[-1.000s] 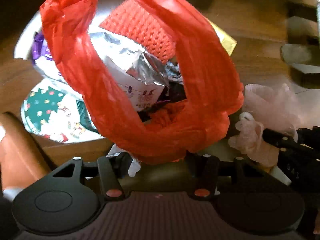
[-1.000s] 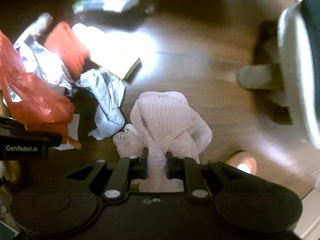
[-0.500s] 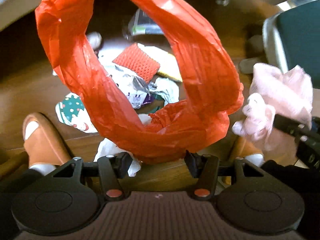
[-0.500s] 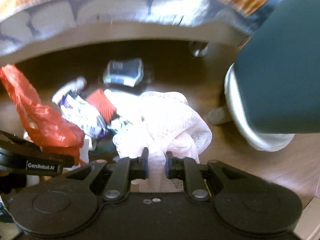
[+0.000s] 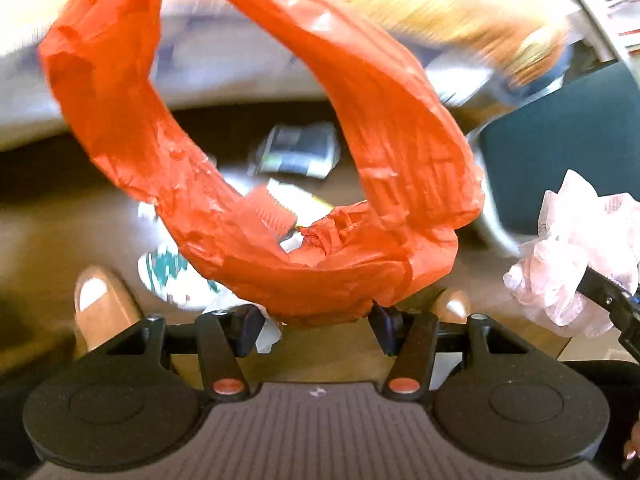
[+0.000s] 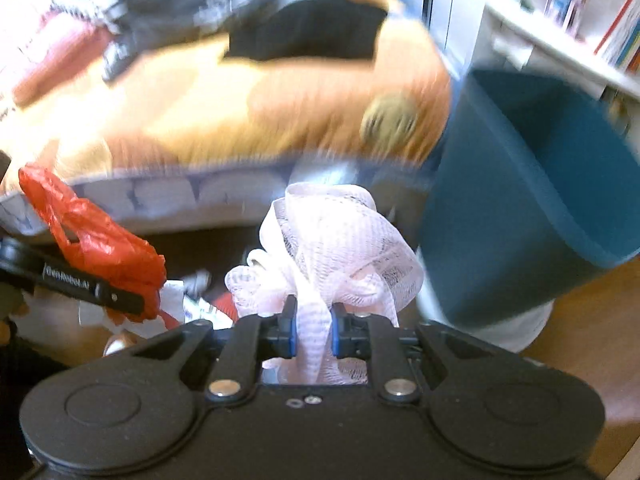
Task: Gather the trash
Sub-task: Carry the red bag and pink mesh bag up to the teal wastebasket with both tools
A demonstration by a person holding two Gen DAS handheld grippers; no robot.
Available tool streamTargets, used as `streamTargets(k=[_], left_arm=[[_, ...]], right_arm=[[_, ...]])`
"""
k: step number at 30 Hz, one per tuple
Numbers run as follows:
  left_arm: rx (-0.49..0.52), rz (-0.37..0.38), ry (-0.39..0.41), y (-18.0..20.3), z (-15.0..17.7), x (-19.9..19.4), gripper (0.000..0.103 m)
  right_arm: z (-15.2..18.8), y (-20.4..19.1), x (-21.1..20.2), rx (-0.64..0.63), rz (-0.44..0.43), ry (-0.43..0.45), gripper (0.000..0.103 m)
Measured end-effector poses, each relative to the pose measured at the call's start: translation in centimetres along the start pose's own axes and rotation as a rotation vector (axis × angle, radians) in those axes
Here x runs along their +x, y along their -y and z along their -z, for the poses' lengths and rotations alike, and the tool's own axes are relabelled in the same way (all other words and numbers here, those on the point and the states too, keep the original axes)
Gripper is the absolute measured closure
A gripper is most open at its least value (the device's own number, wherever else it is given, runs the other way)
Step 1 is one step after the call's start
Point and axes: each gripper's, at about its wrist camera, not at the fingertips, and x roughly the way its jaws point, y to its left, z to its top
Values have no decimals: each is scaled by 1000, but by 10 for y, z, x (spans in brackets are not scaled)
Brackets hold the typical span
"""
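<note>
My left gripper is shut on the bunched lower edge of a red plastic bag, whose mouth hangs open as a wide ring in front of it. My right gripper is shut on a wad of pale pink mesh netting and holds it up in the air, to the right of the bag. The netting also shows in the left wrist view, and the bag shows in the right wrist view. More trash lies on the brown wooden floor below: an orange-red knitted piece, wrappers and a dark packet.
A dark teal chair stands close on the right. A bed with an orange blanket and grey edge fills the background. A brown slipper is at the lower left. A white shelf with books is at the far right.
Both grippers have risen away from the floor and tilted up, with the bag and the netting still held. The trash pile now looks smaller and farther; the bed and chair have come into view.
</note>
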Motion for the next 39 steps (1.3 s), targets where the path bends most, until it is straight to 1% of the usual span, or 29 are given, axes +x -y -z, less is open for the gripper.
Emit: streamTargets(k=[2,5,7,9,13,15,17,19,20,23,25,27,28,29,34,37,39], left_arm=[[37,16,36,17,-10,-24,48],[111,52,108,56,-28,-59,48],[166,72,146,85,-38,-77,48],[236,93,180,122,-50,-93,48],[365,129,222,196,-73,-111,48],[426,144,241,235,-84,-115,48],[471,166,254,272,-95,-116,48],[507,188,261,309,-105,-113,48],[517,198,260,327,-105,-105,48],[544,231,259,374,-113,-92,48],[560,237,252,396,-113,-81,48],[577,219,243,417,-122,-61,48],[581,208,236,419,-121,-58,48],[579,195,219,425,-125,-44,48],[573,126,140,434,-127,-1,48],[580,102,99,437,-129,23,47],[582,83,69,435,-125,32,47]], right_arm=[[-10,14,-27,-7,8,56,89],[-27,36,-62,-1,36,135,88],[-38,52,-72,10,58,174,88],[-50,72,-80,18,105,210,88],[-60,109,-84,62,174,231,88],[-59,131,-87,80,211,230,88],[-61,149,-80,111,226,217,88],[-61,165,-73,139,235,204,88],[-58,172,-71,143,241,201,88],[-51,182,-68,140,248,190,87],[-49,189,-60,141,253,176,87],[-49,197,-49,149,252,159,87],[-48,200,-45,155,252,151,87],[-48,204,-39,163,249,140,87],[-45,211,-19,159,235,105,86],[-47,215,-9,155,222,91,83],[-46,217,-3,155,216,82,80]])
